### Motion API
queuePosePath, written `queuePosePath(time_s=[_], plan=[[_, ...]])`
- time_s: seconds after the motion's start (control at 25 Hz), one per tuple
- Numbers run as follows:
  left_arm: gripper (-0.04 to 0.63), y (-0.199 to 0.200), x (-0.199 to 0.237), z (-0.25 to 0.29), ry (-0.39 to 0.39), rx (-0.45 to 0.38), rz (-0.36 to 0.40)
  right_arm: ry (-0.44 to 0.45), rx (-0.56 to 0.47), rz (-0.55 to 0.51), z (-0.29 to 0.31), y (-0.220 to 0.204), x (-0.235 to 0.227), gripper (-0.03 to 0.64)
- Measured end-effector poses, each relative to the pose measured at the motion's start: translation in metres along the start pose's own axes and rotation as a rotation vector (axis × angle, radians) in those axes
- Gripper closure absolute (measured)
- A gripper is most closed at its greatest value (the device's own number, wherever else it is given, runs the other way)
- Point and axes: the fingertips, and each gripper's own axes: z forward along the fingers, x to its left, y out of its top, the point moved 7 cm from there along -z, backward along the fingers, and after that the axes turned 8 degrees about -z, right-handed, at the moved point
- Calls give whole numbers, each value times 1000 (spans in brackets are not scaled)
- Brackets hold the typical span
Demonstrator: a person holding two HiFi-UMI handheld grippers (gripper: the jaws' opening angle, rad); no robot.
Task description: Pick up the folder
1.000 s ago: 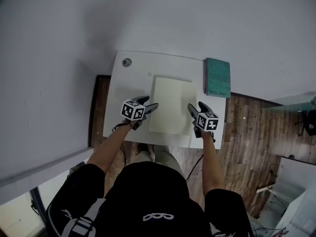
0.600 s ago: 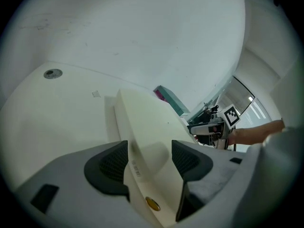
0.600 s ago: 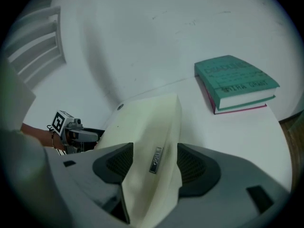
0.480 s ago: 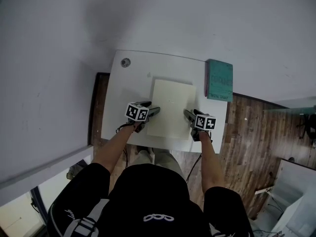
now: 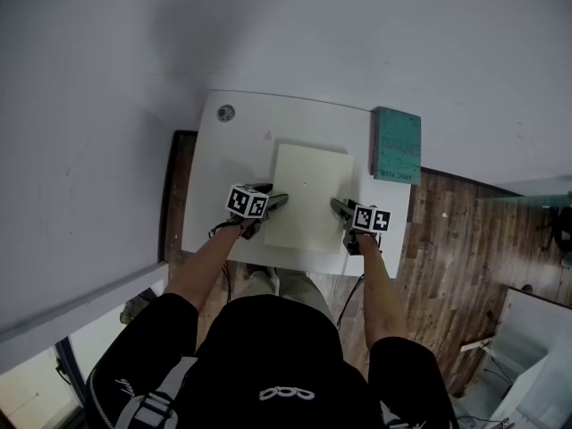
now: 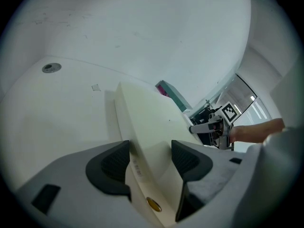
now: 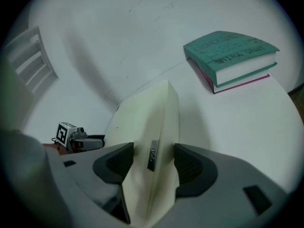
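A thick cream folder (image 5: 308, 195) lies flat on the white table (image 5: 237, 164), close to its front edge. My left gripper (image 5: 279, 199) is at the folder's left edge, and in the left gripper view the folder (image 6: 147, 122) fills the gap between both pads, so my left gripper (image 6: 150, 151) is shut on it. My right gripper (image 5: 337, 206) is at the folder's right edge. In the right gripper view the folder's edge (image 7: 152, 122) sits pressed between both pads of my right gripper (image 7: 153, 156). Whether the folder is off the table, I cannot tell.
A green book (image 5: 396, 145) lies at the table's far right corner, also seen in the right gripper view (image 7: 230, 58). A round cable grommet (image 5: 226, 113) is at the far left corner. A grey wall stands behind the table, with wooden floor to the right.
Both grippers have moved inward from beside the folder onto its left and right edges, and their jaws have come together on it.
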Motion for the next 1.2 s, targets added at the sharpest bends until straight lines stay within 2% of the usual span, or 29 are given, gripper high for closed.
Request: queuePosePath(time_s=[0.36, 0.6, 0.96, 1.2], plan=[[327, 3, -10, -6, 17, 11, 20, -15, -1, -19, -8, 5, 7, 342], [327, 15, -21, -20, 36, -25, 100, -38, -50, -71, -22, 15, 23, 344], [330, 52, -55, -56, 48, -154, 208, -93, -216, -218, -65, 64, 62, 345], [330, 79, -83, -90, 46, -253, 296, -113, -337, -281, -101, 89, 93, 345]])
